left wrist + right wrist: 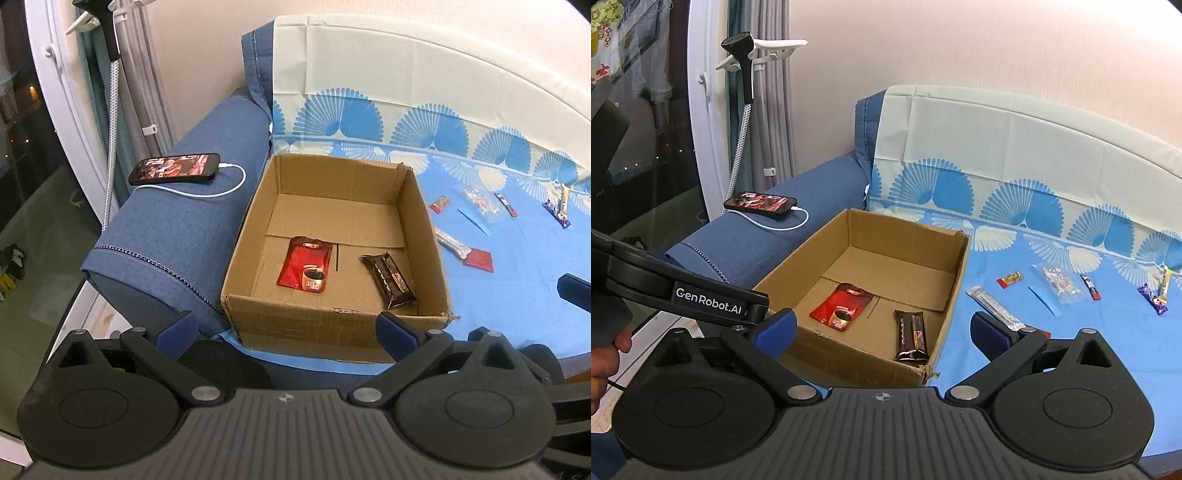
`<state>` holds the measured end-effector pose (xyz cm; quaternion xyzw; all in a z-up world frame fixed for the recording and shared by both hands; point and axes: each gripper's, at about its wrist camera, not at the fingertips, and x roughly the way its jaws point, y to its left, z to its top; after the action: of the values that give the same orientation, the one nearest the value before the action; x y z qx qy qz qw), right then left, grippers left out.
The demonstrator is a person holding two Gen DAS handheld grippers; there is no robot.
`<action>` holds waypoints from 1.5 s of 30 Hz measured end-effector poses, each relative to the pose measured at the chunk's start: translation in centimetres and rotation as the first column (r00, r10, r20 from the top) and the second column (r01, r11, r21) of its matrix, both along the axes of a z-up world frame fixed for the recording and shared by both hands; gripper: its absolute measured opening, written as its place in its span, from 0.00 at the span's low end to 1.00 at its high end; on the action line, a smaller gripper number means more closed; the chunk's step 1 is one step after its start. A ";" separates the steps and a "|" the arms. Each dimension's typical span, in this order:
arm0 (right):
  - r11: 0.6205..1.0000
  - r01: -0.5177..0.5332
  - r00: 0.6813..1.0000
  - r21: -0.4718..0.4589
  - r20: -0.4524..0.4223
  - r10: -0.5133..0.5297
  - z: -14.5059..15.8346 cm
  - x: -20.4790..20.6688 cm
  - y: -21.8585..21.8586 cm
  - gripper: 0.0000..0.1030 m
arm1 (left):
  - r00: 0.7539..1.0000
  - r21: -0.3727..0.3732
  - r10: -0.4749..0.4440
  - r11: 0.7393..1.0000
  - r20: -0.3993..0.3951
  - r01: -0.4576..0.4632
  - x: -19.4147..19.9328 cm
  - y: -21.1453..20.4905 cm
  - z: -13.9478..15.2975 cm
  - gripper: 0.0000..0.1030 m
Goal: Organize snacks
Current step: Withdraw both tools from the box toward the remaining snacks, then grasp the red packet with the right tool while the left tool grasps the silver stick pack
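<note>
An open cardboard box (pixel 421 221) (pixel 955 269) sits on the blue sofa cover. Inside lie a red coffee sachet (pixel 306 268) (pixel 842 303) and a dark brown snack bar (pixel 389 280) (pixel 911 334). Several snacks lie loose on the cover to the box's right: a silver-and-red stick (pixel 454 245) (pixel 995 304), a small red candy (pixel 440 204) (pixel 1009 278), a clear candy bag (pixel 480 203) (pixel 1060 284), a purple wrapper (pixel 557 213) (pixel 1154 299). My left gripper (pixel 288 326) is open and empty at the box's near edge. My right gripper (pixel 882 328) is open and empty, near the box's front right corner.
A phone (pixel 175 168) (pixel 757 202) charging on a white cable lies on the blue sofa armrest (pixel 177 236) left of the box. A garment steamer hose (pixel 738 147) and curtain stand by the glass door at left. The sofa's front edge runs below the box.
</note>
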<state>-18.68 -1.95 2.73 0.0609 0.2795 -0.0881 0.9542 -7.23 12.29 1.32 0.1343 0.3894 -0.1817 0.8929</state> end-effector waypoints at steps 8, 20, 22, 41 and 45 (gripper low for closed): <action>1.000 0.004 1.000 0.016 -0.001 -0.004 -0.3 -0.1 -0.3 0.98 | 1.000 0.019 -0.005 1.000 0.004 0.005 0.0 -0.4 0.0 1.00; 0.997 0.019 0.999 0.077 -0.026 -0.017 -1.7 0.7 -1.8 0.98 | 0.999 0.071 -0.018 0.997 -0.030 0.020 1.1 -2.6 -1.0 1.00; 0.995 0.032 0.999 0.095 -0.031 -0.029 -2.1 0.7 -2.7 0.98 | 0.998 0.076 -0.028 0.997 -0.048 0.032 1.5 -3.3 -1.2 1.00; 0.935 0.354 0.866 0.028 -0.387 -0.317 -18.7 9.4 -26.2 1.00 | 0.987 0.164 0.022 0.987 -0.158 0.004 9.1 -12.9 -2.1 1.00; 0.942 0.332 0.854 0.046 -0.438 -0.279 -23.1 13.5 -28.9 0.99 | 0.983 0.176 0.021 0.984 -0.181 0.012 11.4 -16.0 -2.5 1.00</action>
<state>-5.21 -30.88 -20.35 0.1409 0.4724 -0.2329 0.8383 4.19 -3.75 -1.18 0.1947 0.4840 -0.1560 0.8387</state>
